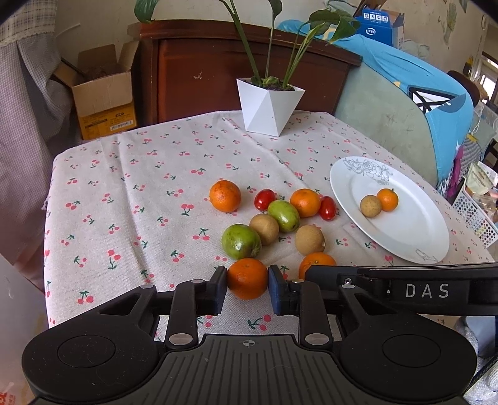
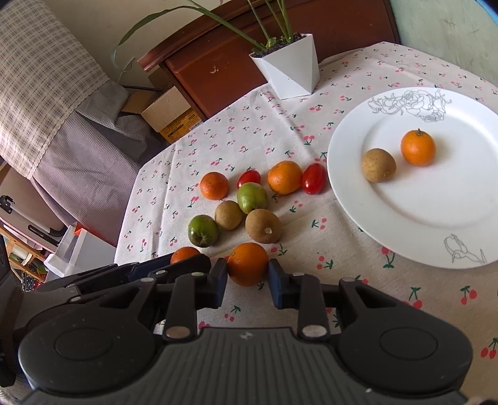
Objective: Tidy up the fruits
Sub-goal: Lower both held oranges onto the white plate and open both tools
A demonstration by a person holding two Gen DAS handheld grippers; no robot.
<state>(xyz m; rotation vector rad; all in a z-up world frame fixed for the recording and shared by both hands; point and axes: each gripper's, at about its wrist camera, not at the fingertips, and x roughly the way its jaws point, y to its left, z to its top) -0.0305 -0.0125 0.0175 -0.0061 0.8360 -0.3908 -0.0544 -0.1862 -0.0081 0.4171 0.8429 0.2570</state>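
Behind right hand-held gripper [image 1: 314, 274], half-hidden orange [image 1: 316, 260]

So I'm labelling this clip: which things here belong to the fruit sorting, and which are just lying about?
Job:
- oranges, one in each hand-held gripper, left, right
- loose fruit on the cloth
- white plate holding two fruits

Lying about:
- potted plant
- cardboard box
- blue carton

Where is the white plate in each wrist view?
Left wrist: white plate sits at right of centre, beyond the fruit pile, holding a brown fruit and a small orange.
Right wrist: white plate fills the right side.
Shared landmark: the white plant pot at the table's far edge.
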